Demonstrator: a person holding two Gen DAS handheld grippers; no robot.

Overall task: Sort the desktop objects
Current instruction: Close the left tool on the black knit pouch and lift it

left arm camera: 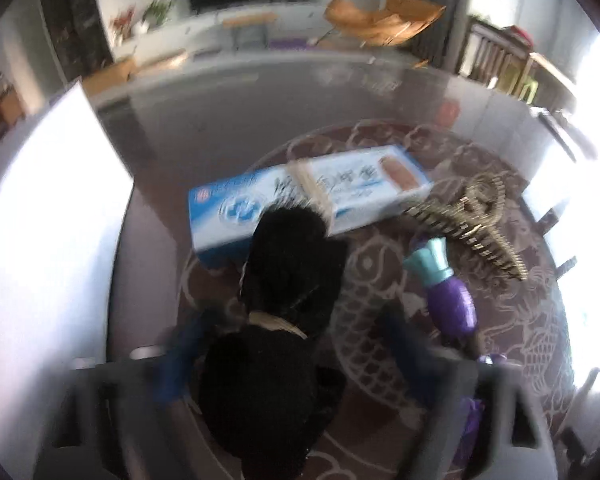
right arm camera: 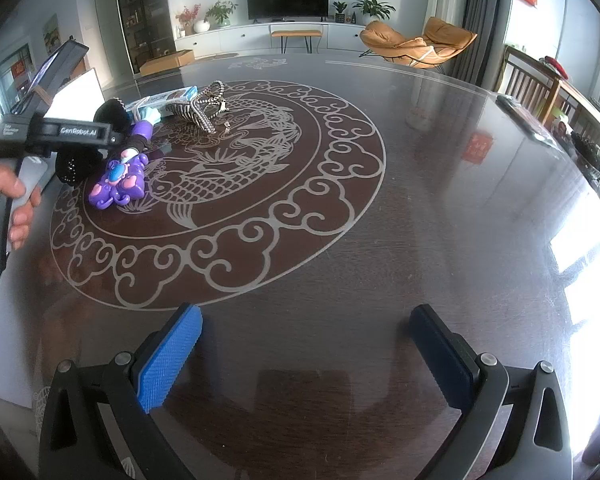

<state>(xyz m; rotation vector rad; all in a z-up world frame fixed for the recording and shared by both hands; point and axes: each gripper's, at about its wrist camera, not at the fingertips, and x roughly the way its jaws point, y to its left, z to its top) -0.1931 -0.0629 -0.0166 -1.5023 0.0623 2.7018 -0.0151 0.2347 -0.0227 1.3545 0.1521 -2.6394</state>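
My left gripper (left arm camera: pixel 288 356) is open, its blue pads either side of a black fluffy brush (left arm camera: pixel 284 320) with a bamboo band that lies on the table. A long blue box (left arm camera: pixel 300 196) lies behind the brush. A purple toy with a teal nozzle (left arm camera: pixel 444 284) lies to the right, and a gold bead string (left arm camera: pixel 472 216) beyond it. In the right wrist view the left gripper body (right arm camera: pixel 56 132) hovers over the brush (right arm camera: pixel 112 114), the purple toy (right arm camera: pixel 124 176), the box (right arm camera: pixel 168 98) and the beads (right arm camera: pixel 204 108). My right gripper (right arm camera: pixel 304 356) is open and empty over the table.
The round dark glass table (right arm camera: pixel 420 200) bears a fish and cloud pattern. A white panel (left arm camera: pixel 40 220) stands at the table's left edge. A remote (right arm camera: pixel 516 110) lies at the far right rim. Chairs stand beyond the table.
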